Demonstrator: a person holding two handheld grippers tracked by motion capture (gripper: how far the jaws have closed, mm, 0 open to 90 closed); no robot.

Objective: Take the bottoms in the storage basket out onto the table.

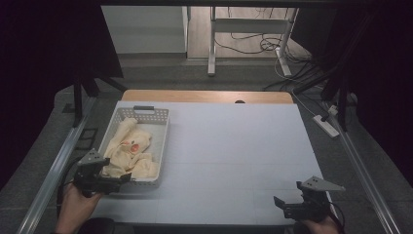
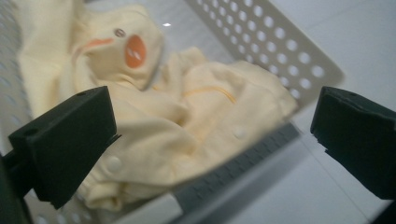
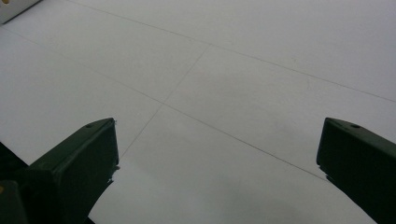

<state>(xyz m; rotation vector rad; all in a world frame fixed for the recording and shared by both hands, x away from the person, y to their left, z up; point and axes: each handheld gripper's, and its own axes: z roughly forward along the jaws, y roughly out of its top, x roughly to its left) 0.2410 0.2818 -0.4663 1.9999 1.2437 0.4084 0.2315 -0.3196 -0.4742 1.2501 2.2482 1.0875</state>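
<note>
— Spread wide, left tool (image 2: 205, 140), nothing gripped; cloth (image 2: 187, 121) just ahead between the jaws, heaped in basket (image 2: 280, 51). Near rim right below the tips.

— Where to bite?

— Probably on the thick fold dead ahead, not on the flat edge by the left jaw. Better to clear the rim first, then dip, so no jaw catches the perforated wall.

— Risk?

— Pinching too little and losing the cloth on the lift, or snagging the basket and dragging it across the counter (image 1: 234, 146). Safer to close on a full bunch and rise straight up.

— And right tool (image 1: 292, 204)?

— Also gaping, empty, low over bare counter, well apart from the basket. Likely useful later for catching a hanging corner once the cloth comes out; could also steady the basket if it shifts.
</note>
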